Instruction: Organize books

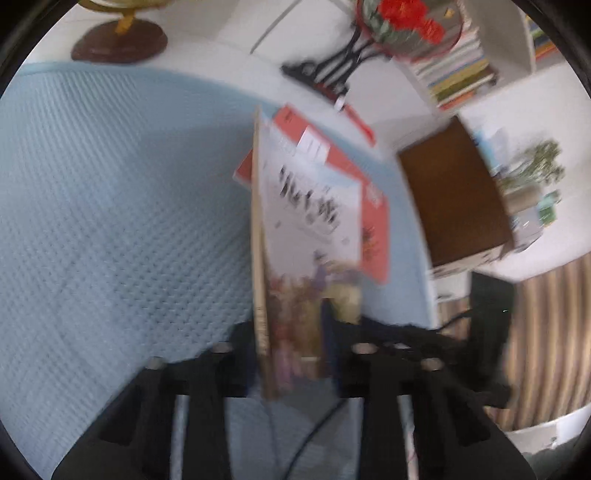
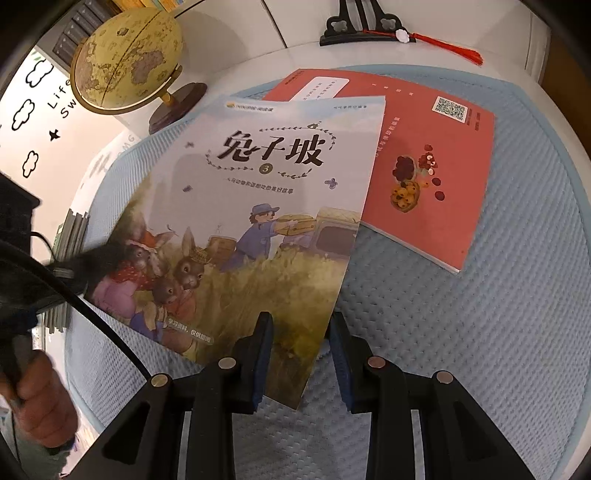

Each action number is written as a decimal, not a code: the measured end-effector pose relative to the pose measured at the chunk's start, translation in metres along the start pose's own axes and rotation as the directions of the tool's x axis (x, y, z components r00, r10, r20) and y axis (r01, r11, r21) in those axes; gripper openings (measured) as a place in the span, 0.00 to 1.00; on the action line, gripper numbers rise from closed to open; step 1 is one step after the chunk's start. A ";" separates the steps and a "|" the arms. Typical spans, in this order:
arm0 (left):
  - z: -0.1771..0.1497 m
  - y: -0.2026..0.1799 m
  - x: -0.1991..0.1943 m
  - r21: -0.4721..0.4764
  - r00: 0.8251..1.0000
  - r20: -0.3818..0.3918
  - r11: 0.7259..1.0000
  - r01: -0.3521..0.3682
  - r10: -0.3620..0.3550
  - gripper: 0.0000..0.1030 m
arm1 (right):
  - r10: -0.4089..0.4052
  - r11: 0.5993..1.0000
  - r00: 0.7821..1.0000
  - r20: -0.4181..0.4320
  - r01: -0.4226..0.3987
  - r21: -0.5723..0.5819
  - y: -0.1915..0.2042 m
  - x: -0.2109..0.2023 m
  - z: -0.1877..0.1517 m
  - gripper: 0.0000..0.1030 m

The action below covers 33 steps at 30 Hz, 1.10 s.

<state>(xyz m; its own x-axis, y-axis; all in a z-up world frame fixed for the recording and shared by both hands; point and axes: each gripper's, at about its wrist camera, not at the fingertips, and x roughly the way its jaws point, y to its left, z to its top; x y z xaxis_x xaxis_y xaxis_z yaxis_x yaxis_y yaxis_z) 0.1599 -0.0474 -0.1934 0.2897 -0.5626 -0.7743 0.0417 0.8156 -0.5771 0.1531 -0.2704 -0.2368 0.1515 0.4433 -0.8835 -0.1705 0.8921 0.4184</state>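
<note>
Far left in the right wrist view: a person's hand wrapped round a black handle, with a black cable crossing over it. Above that, a yellowed globe on a dark brown base, standing just off the pale blue quilted mat.

Centre: the rabbit picture book, pale cover with black Chinese title and rabbits in a grass field, lifted off the mat and tilted. Left gripper clamped tight on the book's lower edge near the spine, seen almost edge-on and blurred in the left wrist view. Right gripper closed narrowly on the book's lower right corner; the left blue pad lies over the cover, while contact of the right pad cannot be told.

Right of and partly beneath the rabbit book: a red paperback lying flat on the mat, QR code near its top. Beyond it, a black stand with a red tassel.

Far right in the left wrist view: a dark brown box and a row of shelved books.
</note>
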 end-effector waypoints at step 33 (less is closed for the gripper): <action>0.001 -0.043 0.010 0.093 0.990 -0.046 0.987 -0.132 0.137 0.13 | 0.311 0.922 0.945 0.100 -0.325 0.210 -0.033 -0.028 -0.017 0.20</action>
<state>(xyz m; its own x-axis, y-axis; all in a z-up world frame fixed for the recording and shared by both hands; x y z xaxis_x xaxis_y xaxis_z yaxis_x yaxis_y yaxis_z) 0.1619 -0.0878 -0.1760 0.2488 -0.4511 -0.8571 0.0914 0.8919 -0.4429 0.1383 -0.3134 -0.2292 0.1875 0.7049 -0.6841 -0.0021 0.6967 0.7174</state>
